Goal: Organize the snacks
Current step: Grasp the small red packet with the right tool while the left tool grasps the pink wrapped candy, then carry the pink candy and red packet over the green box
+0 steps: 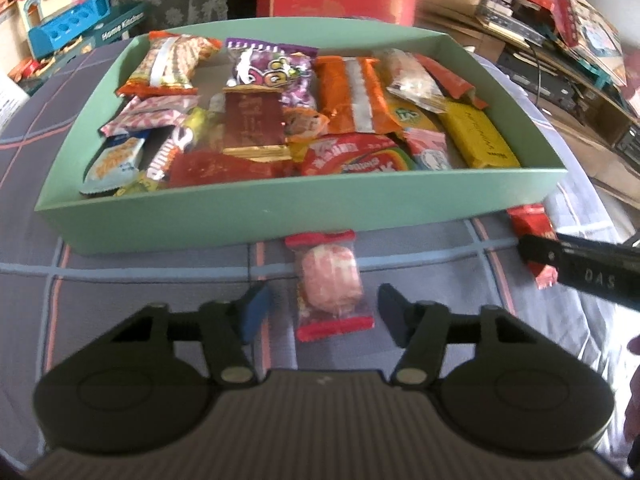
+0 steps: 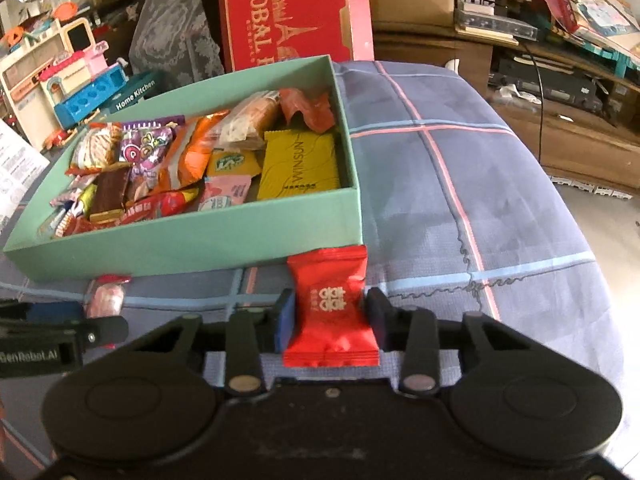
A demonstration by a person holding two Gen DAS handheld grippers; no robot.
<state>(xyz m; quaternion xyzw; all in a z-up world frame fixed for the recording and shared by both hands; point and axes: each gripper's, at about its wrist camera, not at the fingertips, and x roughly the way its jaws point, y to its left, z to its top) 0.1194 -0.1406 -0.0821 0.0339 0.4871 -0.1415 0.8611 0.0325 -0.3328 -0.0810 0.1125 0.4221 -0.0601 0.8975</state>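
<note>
A green box (image 1: pixel 256 216) full of several snack packets stands on the checked cloth; it also shows in the right wrist view (image 2: pixel 180 240). A clear packet with a pink-white sweet (image 1: pixel 330 280) lies on the cloth just in front of the box, between the fingers of my open left gripper (image 1: pixel 320 312), which do not touch it. It also shows in the right wrist view (image 2: pixel 106 296). My right gripper (image 2: pixel 330 320) is shut on a red snack packet (image 2: pixel 330 304) near the box's front right corner; the packet also shows in the left wrist view (image 1: pixel 534 236).
A red carton (image 2: pixel 288 12) stands behind the box. Toys (image 2: pixel 72 76) crowd the back left. Shelves with books and a toy train (image 2: pixel 540 20) are at the back right. The checked cloth (image 2: pixel 460 184) stretches right of the box.
</note>
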